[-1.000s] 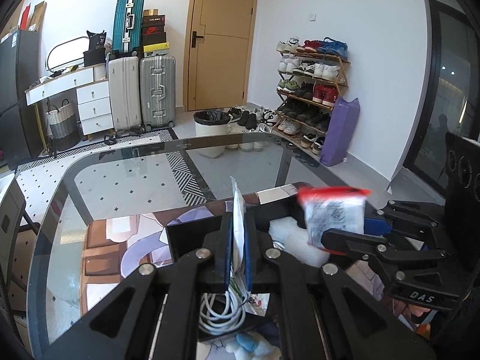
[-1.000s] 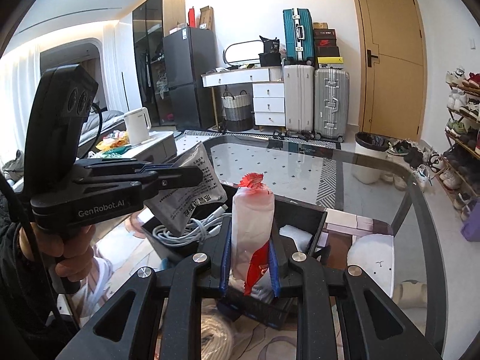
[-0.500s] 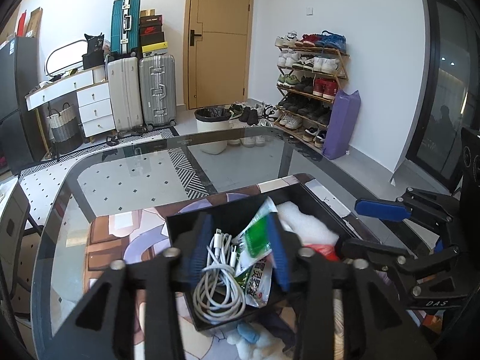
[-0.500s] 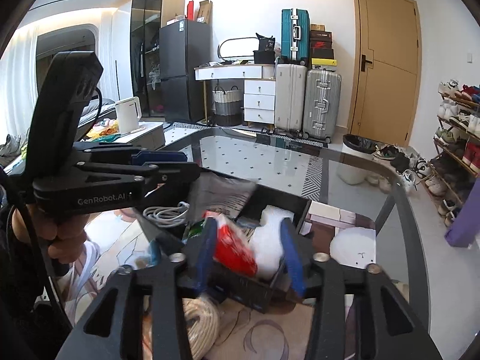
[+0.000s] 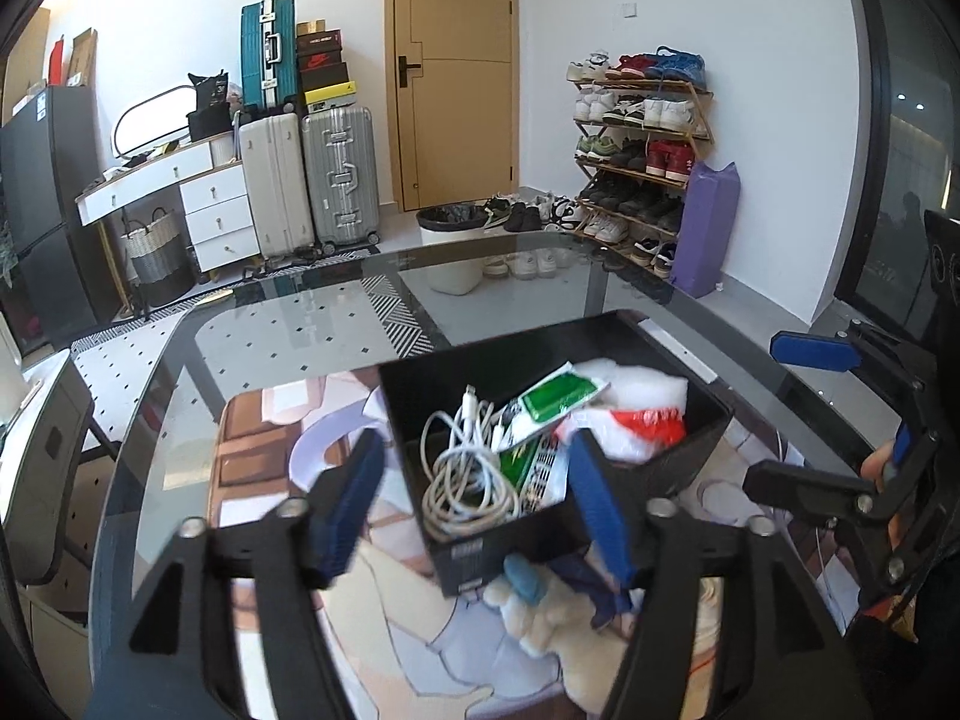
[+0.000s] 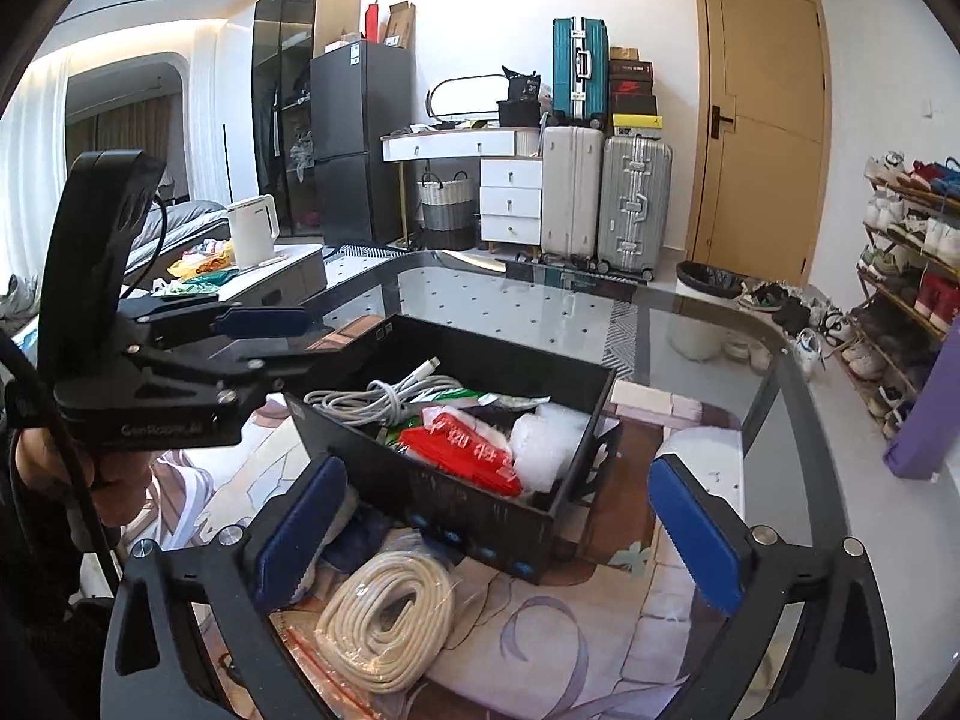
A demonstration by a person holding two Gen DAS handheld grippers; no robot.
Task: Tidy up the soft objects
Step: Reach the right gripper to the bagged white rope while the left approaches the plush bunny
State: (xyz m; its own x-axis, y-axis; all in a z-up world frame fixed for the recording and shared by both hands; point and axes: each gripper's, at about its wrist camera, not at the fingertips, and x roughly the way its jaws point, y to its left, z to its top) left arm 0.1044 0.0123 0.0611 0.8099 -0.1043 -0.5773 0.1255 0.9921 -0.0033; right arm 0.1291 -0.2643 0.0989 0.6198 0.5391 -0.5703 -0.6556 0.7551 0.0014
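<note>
A black bin (image 5: 702,450) (image 6: 480,510) sits on the glass table. It holds a white cable (image 5: 462,468) (image 6: 384,396), a green packet (image 5: 552,399), a red and white packet (image 6: 462,450) (image 5: 648,426) and a white foam piece (image 6: 549,444). My left gripper (image 5: 480,504) is open and empty, just in front of the bin. My right gripper (image 6: 498,522) is open and empty, near the bin's front wall. A bagged coil of cream rope (image 6: 384,618) lies on the mat below it. A plush toy (image 5: 552,606) lies by the bin.
A printed mat (image 6: 570,642) covers the near part of the glass table (image 5: 288,324). A white round object (image 6: 702,462) lies right of the bin. Suitcases, drawers, a shoe rack and a bin stand on the floor beyond.
Both grippers opened and let their packets fall into the black bin, then drew back. The green packet and the red and white packet now lie inside it.
</note>
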